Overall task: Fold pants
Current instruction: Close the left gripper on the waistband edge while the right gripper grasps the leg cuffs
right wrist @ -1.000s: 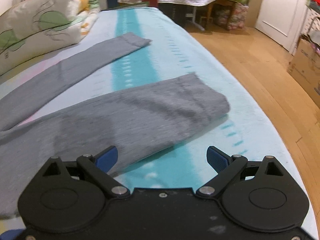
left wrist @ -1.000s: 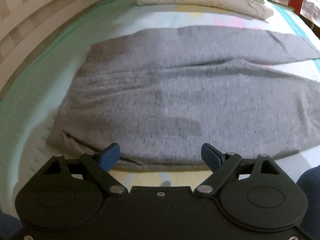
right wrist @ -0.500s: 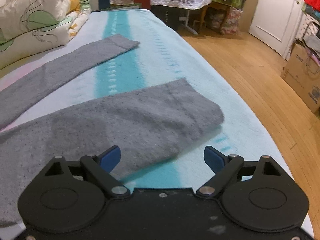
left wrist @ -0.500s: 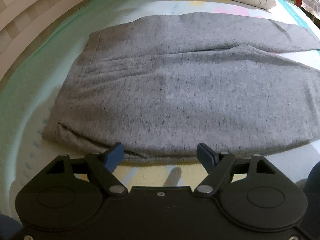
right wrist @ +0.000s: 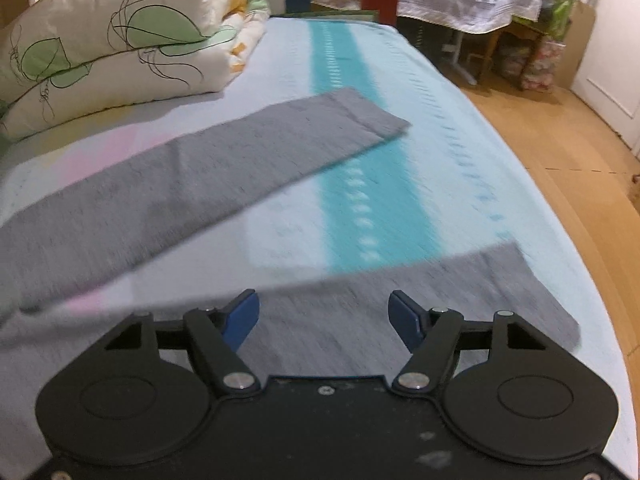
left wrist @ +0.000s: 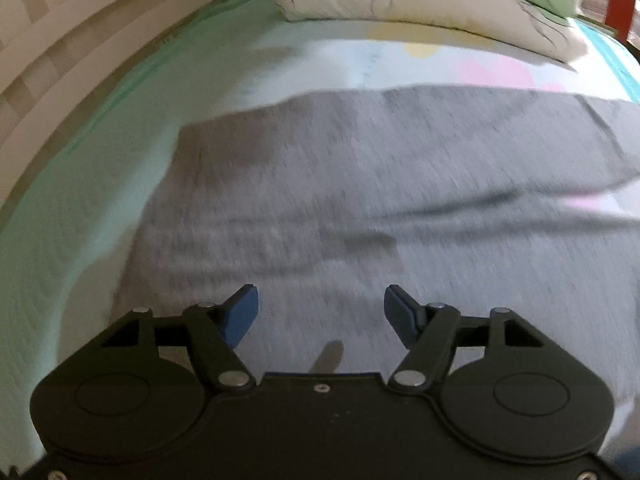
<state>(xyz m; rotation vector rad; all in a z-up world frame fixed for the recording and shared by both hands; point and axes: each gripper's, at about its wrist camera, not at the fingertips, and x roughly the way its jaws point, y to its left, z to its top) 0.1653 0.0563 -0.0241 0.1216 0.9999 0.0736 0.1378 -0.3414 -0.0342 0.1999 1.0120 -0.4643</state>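
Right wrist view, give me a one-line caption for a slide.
Open right tongs hover over the near leg of grey pants spread flat on a bed, far leg beside a pillow.

No readable text, labels, brands or numbers (both views partly blurred).

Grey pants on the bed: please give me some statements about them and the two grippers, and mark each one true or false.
1. The grey pants lie spread on the bed sheet. True.
2. The left gripper is shut on the waistband. False: its jaws stand open over the fabric, holding nothing.
3. The two pant legs lie apart, with sheet showing between them. True: the far leg and the near leg are separated.
4. The right gripper is open. True.
5. The floral pillow lies on top of the pants. False: it lies beyond them, not touching.
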